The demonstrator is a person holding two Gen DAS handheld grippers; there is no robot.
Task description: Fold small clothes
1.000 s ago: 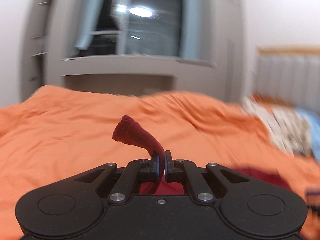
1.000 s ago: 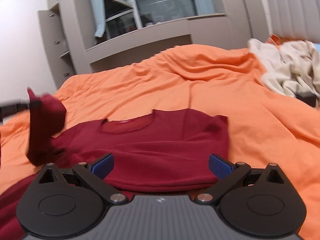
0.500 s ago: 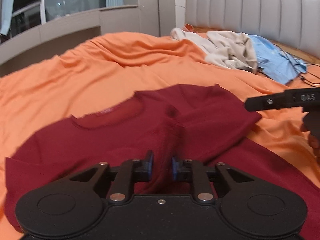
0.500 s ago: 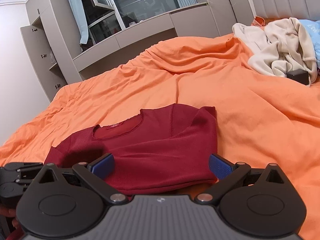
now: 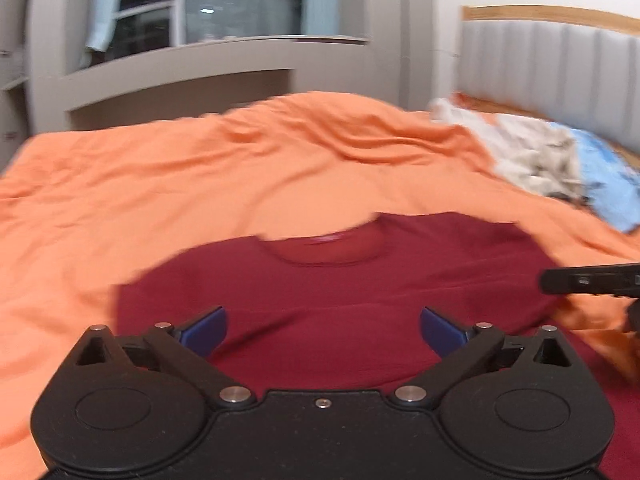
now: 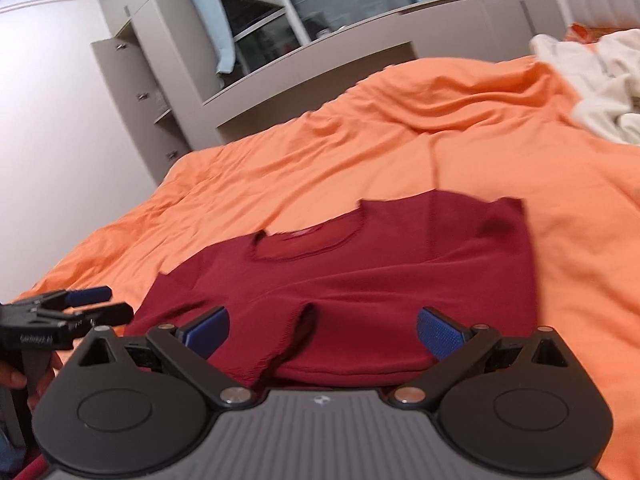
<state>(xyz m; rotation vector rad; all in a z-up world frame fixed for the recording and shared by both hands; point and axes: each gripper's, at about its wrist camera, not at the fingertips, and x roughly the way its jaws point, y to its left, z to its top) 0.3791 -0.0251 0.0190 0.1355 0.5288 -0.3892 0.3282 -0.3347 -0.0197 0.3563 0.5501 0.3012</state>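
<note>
A dark red long-sleeved shirt (image 5: 360, 280) lies flat on the orange bedcover (image 5: 160, 200), neckline away from me, with both sleeves folded in over the body. My left gripper (image 5: 323, 330) hovers over the shirt's near part. Its jaws are opening wide and nothing is between the blue pads. In the right wrist view the shirt (image 6: 380, 280) shows a sleeve cuff (image 6: 296, 332) lying across its front. My right gripper (image 6: 322, 330) stands open above the near hem and holds nothing. The left gripper (image 6: 116, 302) shows at the left edge, beside the shirt.
A pile of cream and blue clothes (image 5: 536, 156) lies at the far right of the bed, below a padded grey headboard (image 5: 560, 60). Grey cabinets and a window (image 6: 320, 20) stand beyond the bed's far side. Wrinkled orange bedcover (image 6: 400, 140) surrounds the shirt.
The left gripper, shut on a raised red sleeve, carried it over the shirt, let it go and spread its jaws wide. The right gripper stayed open and shifted slightly sideways.
</note>
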